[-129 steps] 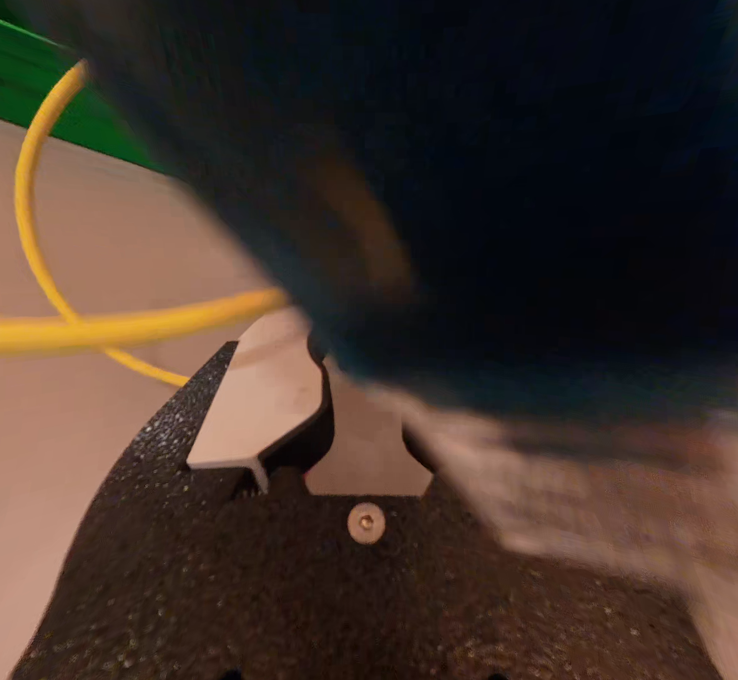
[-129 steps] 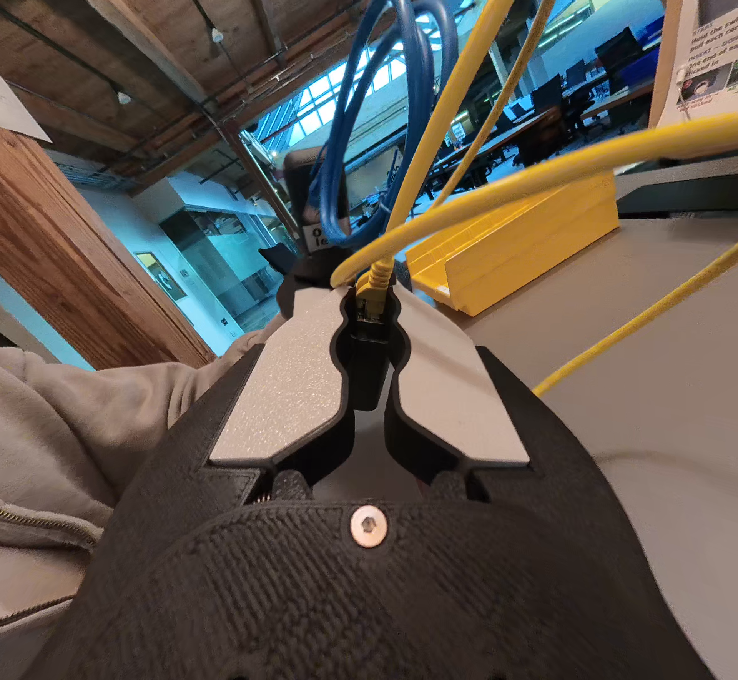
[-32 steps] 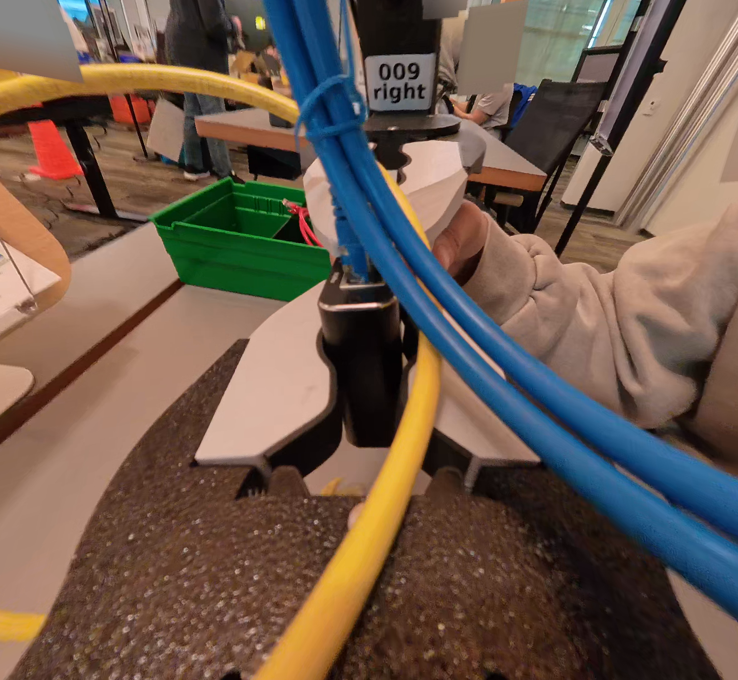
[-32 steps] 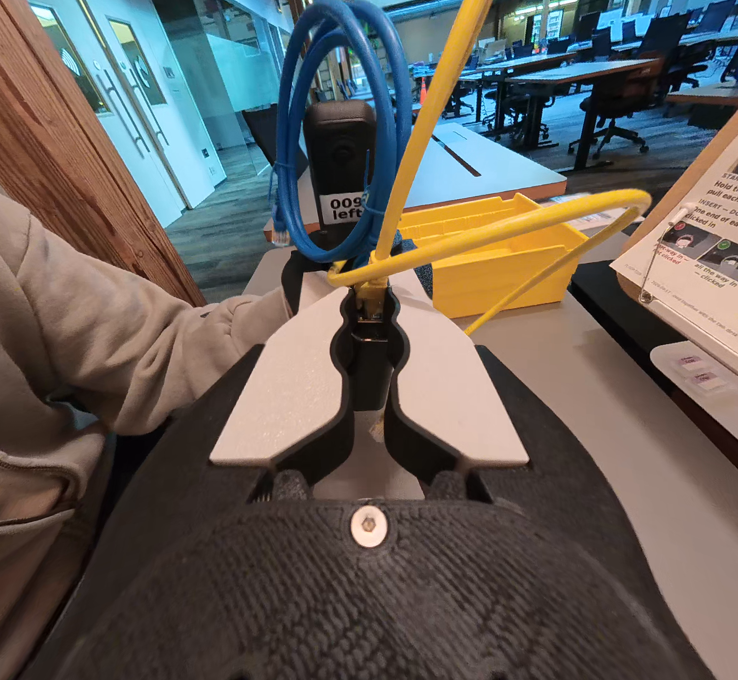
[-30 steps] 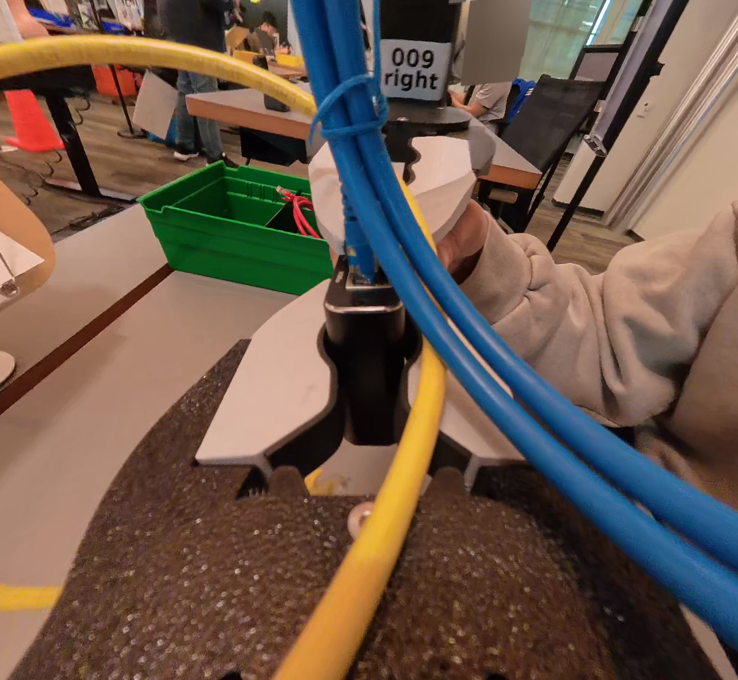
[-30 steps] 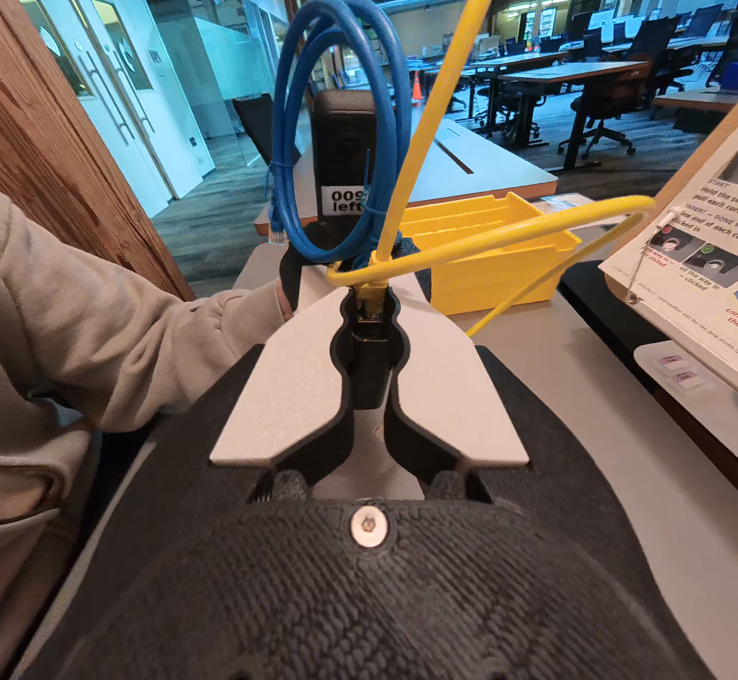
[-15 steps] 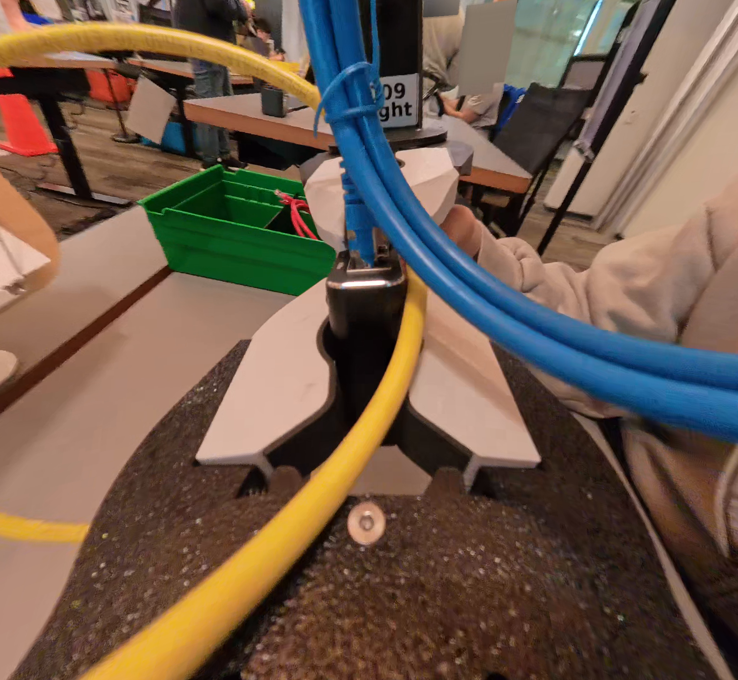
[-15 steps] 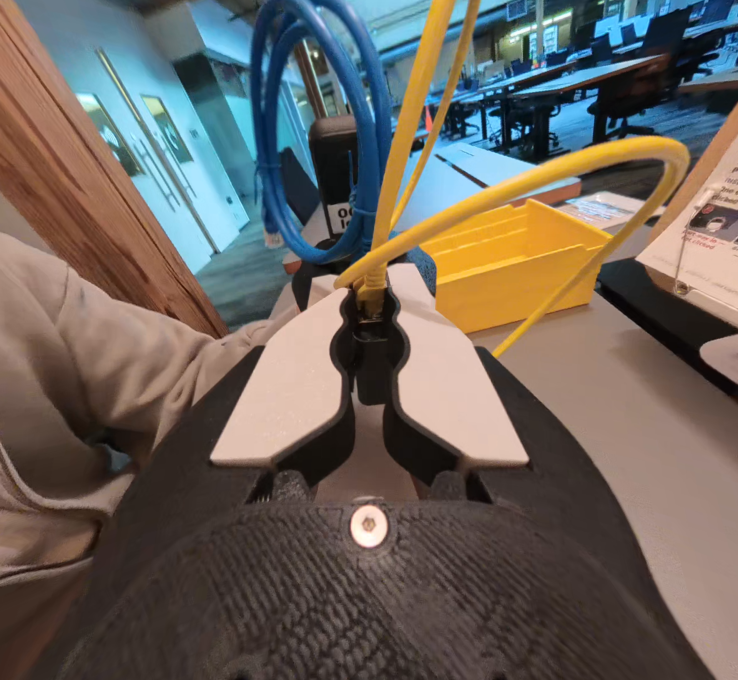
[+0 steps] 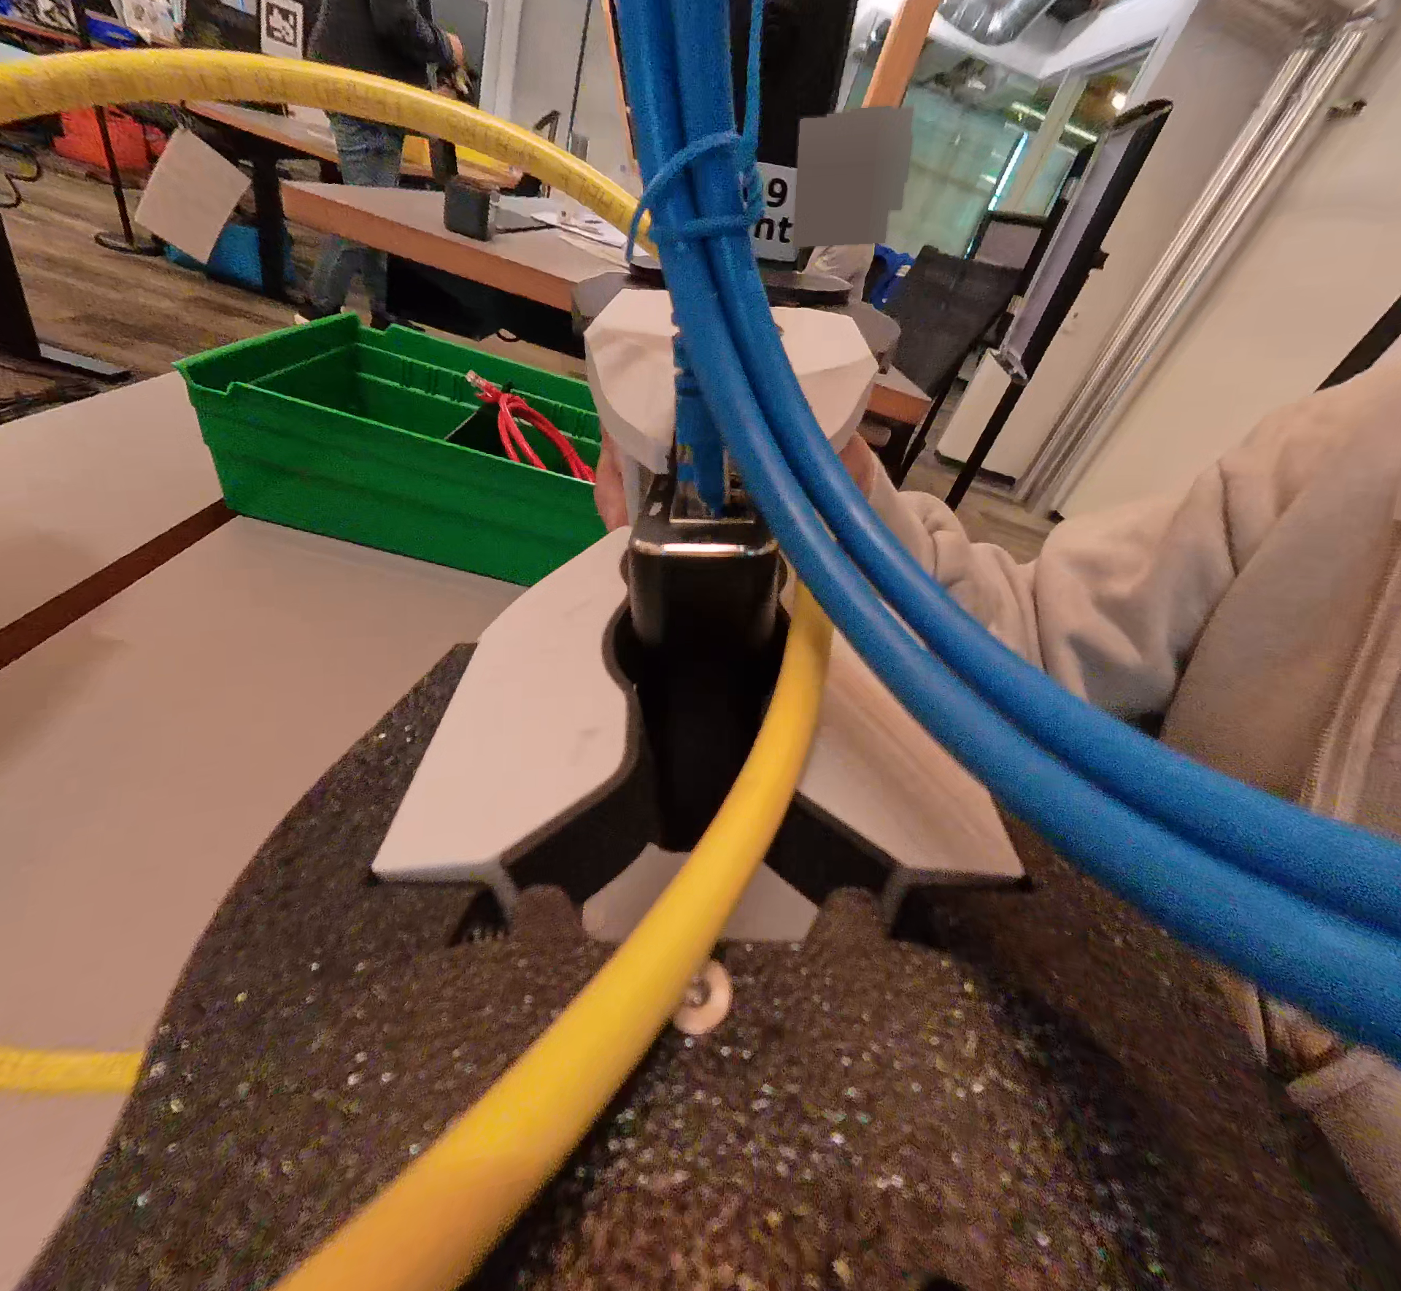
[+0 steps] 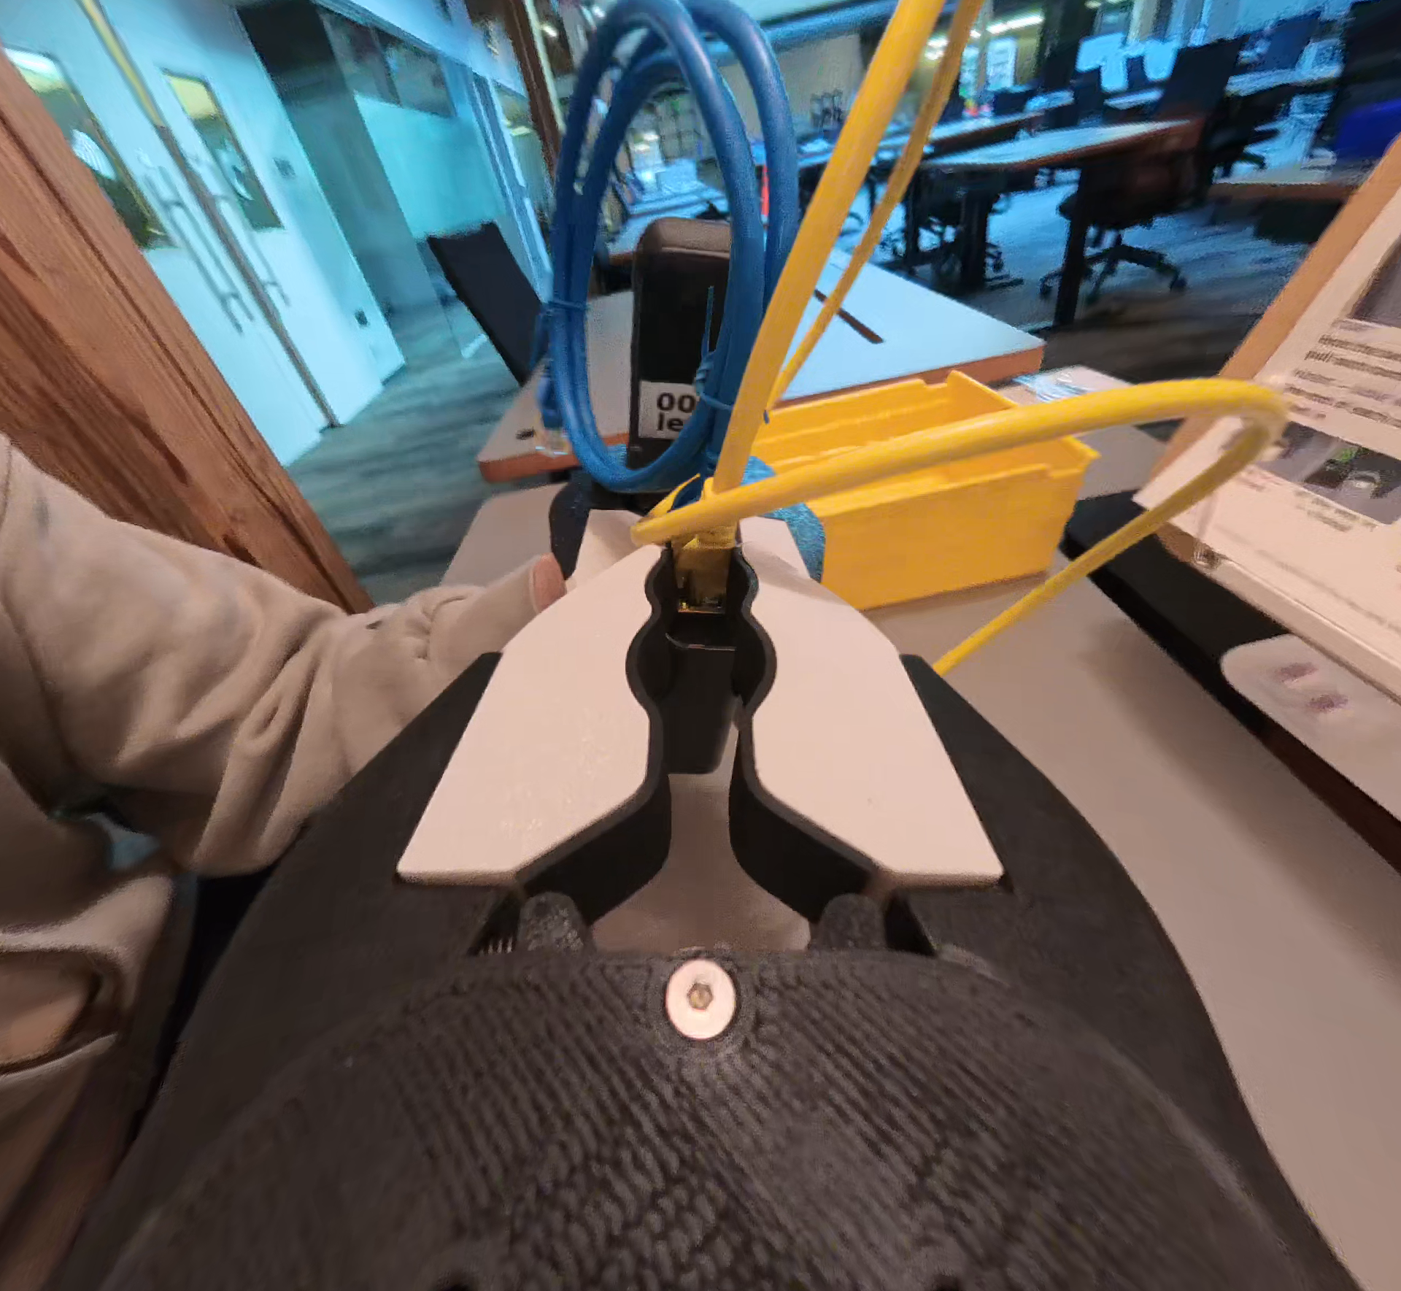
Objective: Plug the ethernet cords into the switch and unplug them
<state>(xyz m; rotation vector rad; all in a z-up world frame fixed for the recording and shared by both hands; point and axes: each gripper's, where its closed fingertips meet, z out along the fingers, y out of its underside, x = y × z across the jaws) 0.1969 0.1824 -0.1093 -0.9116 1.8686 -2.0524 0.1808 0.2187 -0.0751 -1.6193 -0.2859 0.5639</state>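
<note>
Grey tabletop runs under both tools, with a green bin and a yellow bin at the far edges. Both tools clamp one small black block, probably the switch. The left gripper has its jaws pressed on the end with the blue cord plugged in. The right gripper squeezes the opposite end, where the yellow cord sits. This two-sided grip likely steadies it for pulling. Both cords look smooth and springy.

The left tongs and the right tongs faced each other nose to nose above the table, each pair closed on one end of the same black switch. A beige sleeve reached behind each.
</note>
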